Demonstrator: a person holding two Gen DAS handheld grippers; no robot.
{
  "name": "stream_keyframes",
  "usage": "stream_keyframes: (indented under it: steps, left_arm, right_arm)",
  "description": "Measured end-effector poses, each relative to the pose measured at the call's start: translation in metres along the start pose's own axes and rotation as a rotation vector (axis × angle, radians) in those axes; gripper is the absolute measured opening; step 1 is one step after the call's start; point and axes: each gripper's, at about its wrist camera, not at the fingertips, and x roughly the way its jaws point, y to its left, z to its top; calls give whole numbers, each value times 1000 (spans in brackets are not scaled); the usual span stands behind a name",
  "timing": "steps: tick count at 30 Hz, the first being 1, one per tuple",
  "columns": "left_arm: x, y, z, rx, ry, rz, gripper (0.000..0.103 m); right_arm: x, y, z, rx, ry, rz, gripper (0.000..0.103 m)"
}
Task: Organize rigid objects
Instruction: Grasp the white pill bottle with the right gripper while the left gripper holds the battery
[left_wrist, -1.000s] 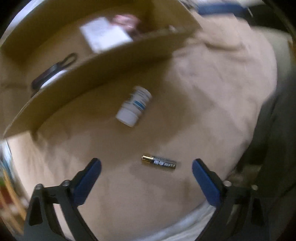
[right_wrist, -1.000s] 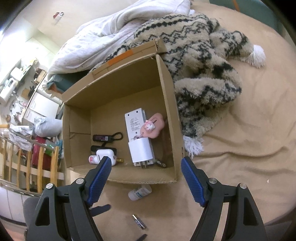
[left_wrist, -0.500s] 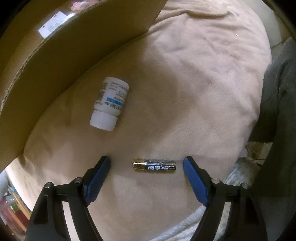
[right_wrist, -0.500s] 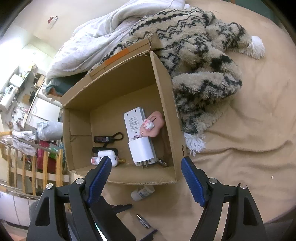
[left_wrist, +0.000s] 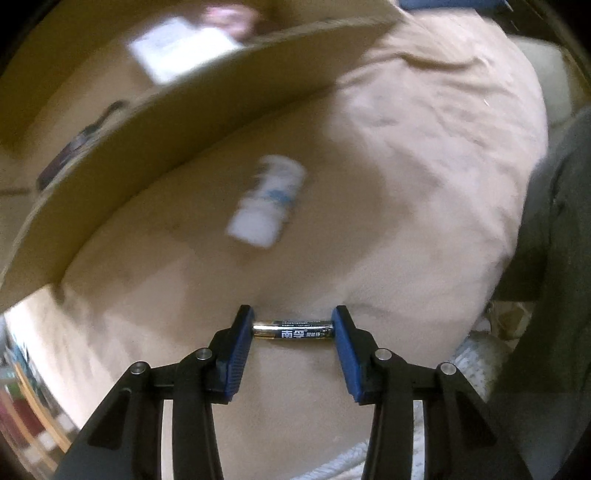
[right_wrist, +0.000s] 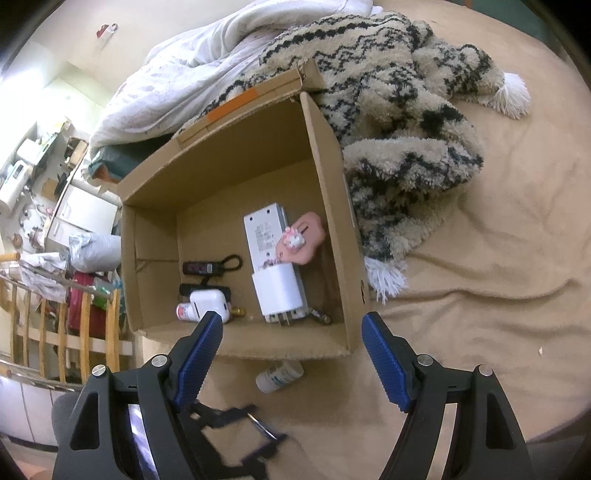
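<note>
While its two blue fingers (left_wrist: 240, 343) press on either end of the battery (left_wrist: 293, 329), the left claw (left_wrist: 293, 332) reaches forward low over the tan bedsheet (left_wrist: 424, 155), holding the cell crosswise between its tips. Whether the battery rests on the sheet or is lifted off it cannot be told. Beyond it a white pill bottle (left_wrist: 267, 205) lies on its side on the sheet, blurred, and past that runs the near wall of the cardboard box (left_wrist: 177, 122).

From higher up, the right claw (right_wrist: 291, 347) hangs spread wide with nothing between its fingers, tilted down toward the box. Its view alone shows the left claw from above, a dark blur at the bottom edge with the battery (right_wrist: 260, 426) in it, and the bottle (right_wrist: 279, 376) just outside the box wall (right_wrist: 280, 343). It also shows the box contents clearly: a white charger (right_wrist: 279, 290), a long white adapter (right_wrist: 264, 230), a pink charm (right_wrist: 299, 243), a black key fob (right_wrist: 207, 266) and a small white case (right_wrist: 208, 303). Farther off lie a patterned fleece blanket (right_wrist: 399, 122) and a white duvet (right_wrist: 207, 62).
</note>
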Motion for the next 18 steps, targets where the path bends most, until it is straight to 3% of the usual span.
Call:
stream_keyframes:
  steps: [6, 10, 14, 18]
  left_arm:
    - [-24, 55, -28, -220, -46, 35, 40]
    - [-51, 93, -44, -392, -122, 44, 40]
    - [-69, 118, -59, -507, -202, 58, 40]
    - [-73, 136, -68, -603, -223, 23, 40]
  right_arm:
    - [13, 7, -14, -45, 77, -16, 82]
    - [25, 15, -26, -69, 133, -22, 82]
    - [43, 23, -36, -108, 190, -47, 82]
    - [70, 34, -42, -171, 260, -103, 82]
